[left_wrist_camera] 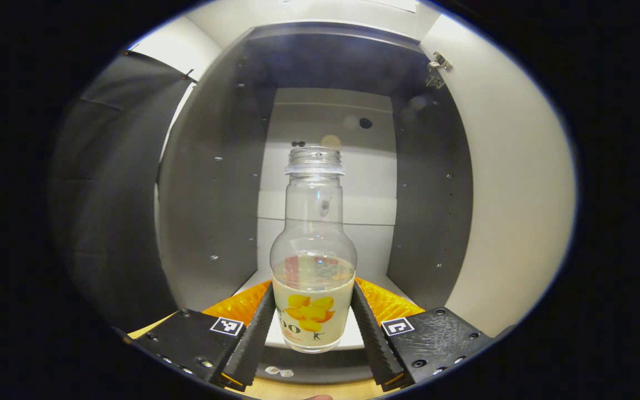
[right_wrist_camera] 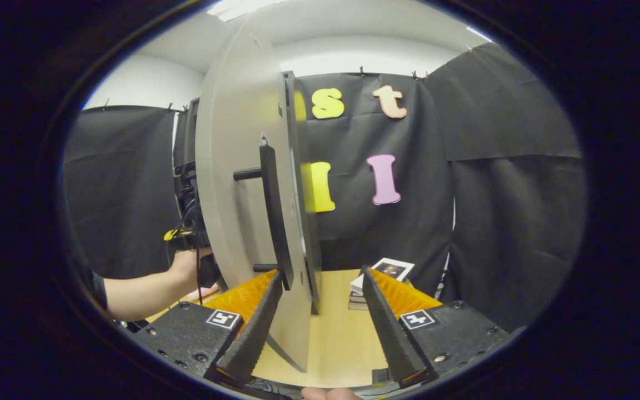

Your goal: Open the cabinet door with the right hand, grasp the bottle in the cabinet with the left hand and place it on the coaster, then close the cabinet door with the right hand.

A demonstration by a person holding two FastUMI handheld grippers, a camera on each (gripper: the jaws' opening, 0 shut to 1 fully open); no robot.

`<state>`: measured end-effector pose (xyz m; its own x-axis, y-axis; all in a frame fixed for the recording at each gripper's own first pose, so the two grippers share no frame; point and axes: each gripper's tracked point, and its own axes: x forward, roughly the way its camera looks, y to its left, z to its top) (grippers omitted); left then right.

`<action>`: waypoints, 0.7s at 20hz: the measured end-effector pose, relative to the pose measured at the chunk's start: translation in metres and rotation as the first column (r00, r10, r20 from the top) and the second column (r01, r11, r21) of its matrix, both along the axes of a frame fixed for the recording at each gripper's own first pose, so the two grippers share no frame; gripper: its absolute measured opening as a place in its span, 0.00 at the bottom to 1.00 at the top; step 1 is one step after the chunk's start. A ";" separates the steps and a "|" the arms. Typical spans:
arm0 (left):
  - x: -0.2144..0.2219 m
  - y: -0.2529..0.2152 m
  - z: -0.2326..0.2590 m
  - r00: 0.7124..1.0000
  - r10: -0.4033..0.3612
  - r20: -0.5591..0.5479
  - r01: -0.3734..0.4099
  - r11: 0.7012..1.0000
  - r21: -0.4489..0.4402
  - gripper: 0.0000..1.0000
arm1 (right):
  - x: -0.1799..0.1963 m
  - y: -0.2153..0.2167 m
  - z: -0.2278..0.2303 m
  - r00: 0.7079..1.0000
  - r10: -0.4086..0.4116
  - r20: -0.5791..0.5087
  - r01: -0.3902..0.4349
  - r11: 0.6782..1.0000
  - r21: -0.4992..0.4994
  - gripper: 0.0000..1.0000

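The left gripper [left_wrist_camera: 313, 325] grips the bottle [left_wrist_camera: 313, 261] low to lift it from the cabinet [left_wrist_camera: 209, 183]; the right gripper [right_wrist_camera: 320, 316] stands open beside the door [right_wrist_camera: 236, 183], keeping it open

light: bright, from overhead | shadow: cabinet [left_wrist_camera: 320, 83] top dim | focus: sharp | edges: fisheye-bent
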<state>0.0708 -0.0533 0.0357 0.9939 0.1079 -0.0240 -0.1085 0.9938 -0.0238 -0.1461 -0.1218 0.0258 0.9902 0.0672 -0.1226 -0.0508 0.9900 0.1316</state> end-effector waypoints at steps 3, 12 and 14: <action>-0.052 0.027 -0.015 0.996 0.085 -0.031 -0.084 0.996 0.002 0.65 | -0.004 -0.018 -0.016 1.000 -0.008 0.011 0.008 1.000 0.020 0.97; -0.163 0.094 -0.068 0.969 0.246 -0.018 -0.243 0.965 0.102 0.75 | 0.010 -0.043 -0.119 0.956 0.002 -0.292 0.022 0.997 0.077 0.94; -0.173 0.107 -0.096 0.963 0.267 -0.029 -0.263 0.959 0.105 0.75 | 0.012 -0.053 -0.134 0.939 -0.053 -0.340 0.064 0.998 0.022 0.95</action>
